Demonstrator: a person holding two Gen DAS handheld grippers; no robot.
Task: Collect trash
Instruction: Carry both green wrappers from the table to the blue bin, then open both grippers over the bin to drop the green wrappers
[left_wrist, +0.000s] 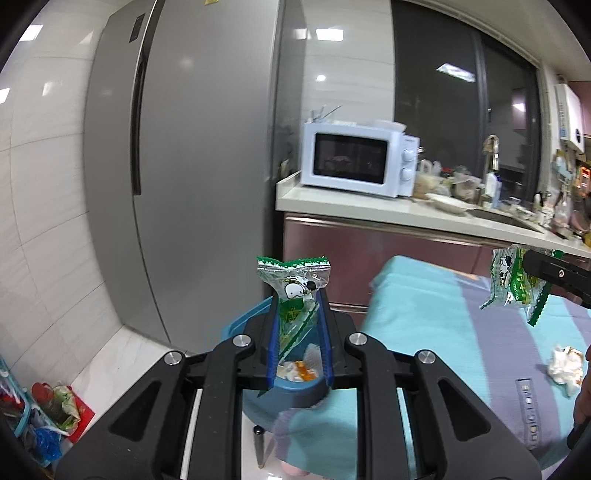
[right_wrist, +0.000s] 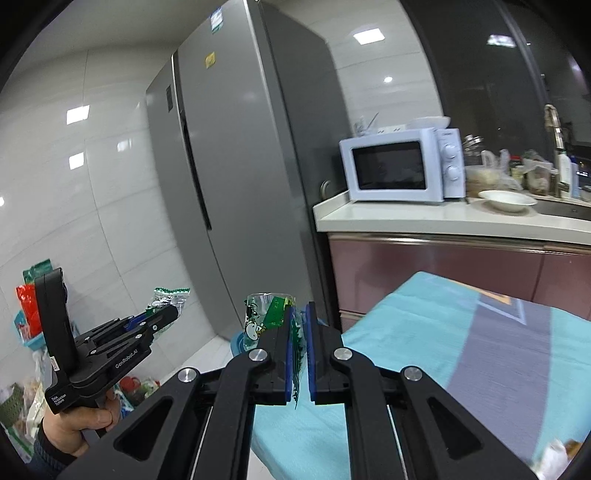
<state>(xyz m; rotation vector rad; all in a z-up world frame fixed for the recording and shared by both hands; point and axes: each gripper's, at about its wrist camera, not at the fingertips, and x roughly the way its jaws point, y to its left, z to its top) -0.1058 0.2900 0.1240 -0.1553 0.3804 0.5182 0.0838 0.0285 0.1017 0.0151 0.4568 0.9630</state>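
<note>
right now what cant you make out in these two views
- Blue bin, left wrist view: the left hand-held gripper and its snack wrapper cover most of the contents.
- Crumpled paper, right wrist view: cut off by the frame edge.
- Sink-side clutter: too small to identify.

I count two grippers — my left gripper (left_wrist: 298, 314) and my right gripper (right_wrist: 300, 325). Two snack wrappers, both green and clear with a cartoon dog: one wrapper (left_wrist: 295, 291) near the middle, the other wrapper (left_wrist: 513, 284) far right. One blue bin (left_wrist: 284, 391) near, below the left one. One crumpled paper wad (left_wrist: 563, 365) on the one blue cloth (left_wrist: 443, 332) — right side. One fridge (left_wrist: 192, 155) left, one microwave (left_wrist: 358, 158), one white bowl (right_wrist: 508, 199) far right.
</note>
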